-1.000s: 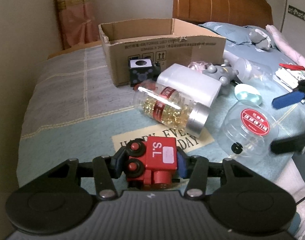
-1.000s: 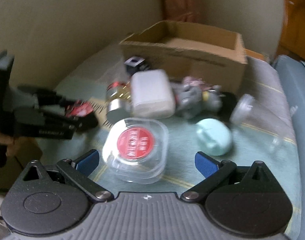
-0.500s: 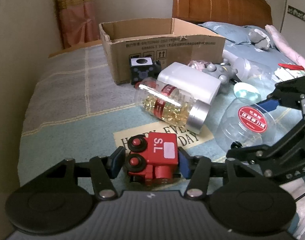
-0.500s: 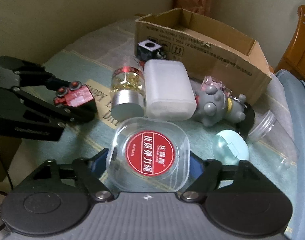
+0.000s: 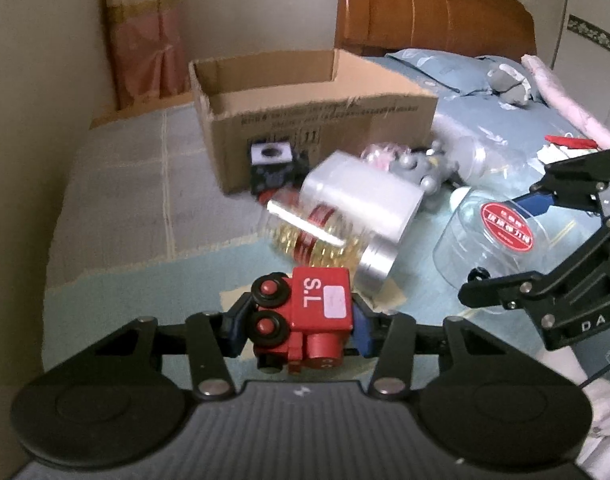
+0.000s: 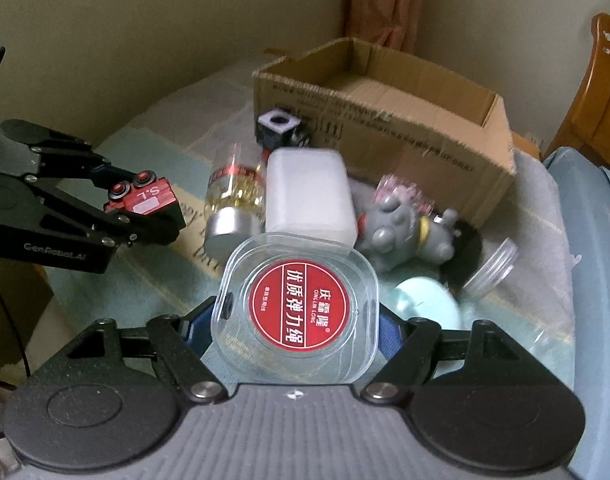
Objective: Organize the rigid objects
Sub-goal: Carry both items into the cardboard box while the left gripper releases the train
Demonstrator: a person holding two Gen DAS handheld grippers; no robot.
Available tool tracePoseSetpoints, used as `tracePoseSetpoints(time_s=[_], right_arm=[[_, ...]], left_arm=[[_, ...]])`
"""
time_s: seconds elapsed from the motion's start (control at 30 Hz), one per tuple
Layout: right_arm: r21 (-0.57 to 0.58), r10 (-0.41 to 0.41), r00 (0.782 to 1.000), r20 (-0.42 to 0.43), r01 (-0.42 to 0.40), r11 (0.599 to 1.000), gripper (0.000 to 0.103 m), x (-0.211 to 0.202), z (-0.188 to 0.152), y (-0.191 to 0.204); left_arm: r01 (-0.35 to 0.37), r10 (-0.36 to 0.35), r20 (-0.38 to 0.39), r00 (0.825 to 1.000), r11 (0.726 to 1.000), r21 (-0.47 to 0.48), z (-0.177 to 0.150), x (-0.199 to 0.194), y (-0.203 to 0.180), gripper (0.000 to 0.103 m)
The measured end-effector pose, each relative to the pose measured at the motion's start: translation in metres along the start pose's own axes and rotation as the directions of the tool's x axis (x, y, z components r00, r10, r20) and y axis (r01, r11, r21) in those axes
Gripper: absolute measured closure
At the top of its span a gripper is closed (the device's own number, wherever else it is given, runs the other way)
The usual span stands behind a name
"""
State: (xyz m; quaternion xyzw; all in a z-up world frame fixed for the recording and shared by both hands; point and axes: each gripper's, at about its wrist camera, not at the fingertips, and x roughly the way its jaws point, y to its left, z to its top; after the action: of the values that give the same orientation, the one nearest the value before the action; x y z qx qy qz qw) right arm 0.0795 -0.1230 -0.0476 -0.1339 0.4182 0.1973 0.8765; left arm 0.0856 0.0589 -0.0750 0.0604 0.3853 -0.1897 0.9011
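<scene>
My left gripper [image 5: 299, 326] is shut on a red toy train [image 5: 305, 320] marked "S.L", held above the bed; it also shows in the right wrist view [image 6: 143, 198]. My right gripper [image 6: 293, 330] is shut on a clear plastic box with a red round label [image 6: 297, 308], lifted off the bed; the box also shows in the left wrist view [image 5: 493, 240]. An open cardboard box [image 5: 317, 116] stands at the back of the bed, and it shows in the right wrist view too [image 6: 385, 120].
On the bed in front of the cardboard box lie a capsule bottle with a silver cap [image 6: 233, 204], a white plastic container [image 6: 309, 196], a black cube toy [image 6: 279, 130], a grey elephant figure [image 6: 401, 232], a mint round case [image 6: 429, 304] and a clear jar [image 6: 493, 266]. A wall runs along the left.
My right gripper has closed on the clear box and raised it. My left gripper has lifted the red train higher and moved toward the cardboard box.
</scene>
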Motion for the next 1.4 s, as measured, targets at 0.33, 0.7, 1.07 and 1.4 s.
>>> tracePoseSetpoints(time_s=[0.33,0.7,1.07,1.4], right_arm=[[0.005,-0.008,0.995,0.100,0.008,1.000,0.022,-0.025,0.035,-0.035],[0.024,-0.069,0.977,0.200,0.066,0.998,0.022,-0.031,0.084,-0.086],[0.064,-0.083,0.978,0.193,0.072,0.995,0.022,-0.008,0.115,-0.132],[0.081,-0.097,0.980,0.173,0.085,0.993,0.022,0.012,0.130,-0.150]], left_arm=[[0.010,-0.015,0.077,0.997,0.998,0.056,0.065,-0.018,-0.004,0.054],[-0.034,0.017,0.114,0.993,0.988,0.151,0.164,0.019,0.002,0.054],[-0.077,0.073,0.035,0.997,0.987,0.138,0.223,0.097,0.030,0.054],[-0.134,0.131,0.062,0.989,0.989,0.055,0.231,0.122,0.051,0.011]])
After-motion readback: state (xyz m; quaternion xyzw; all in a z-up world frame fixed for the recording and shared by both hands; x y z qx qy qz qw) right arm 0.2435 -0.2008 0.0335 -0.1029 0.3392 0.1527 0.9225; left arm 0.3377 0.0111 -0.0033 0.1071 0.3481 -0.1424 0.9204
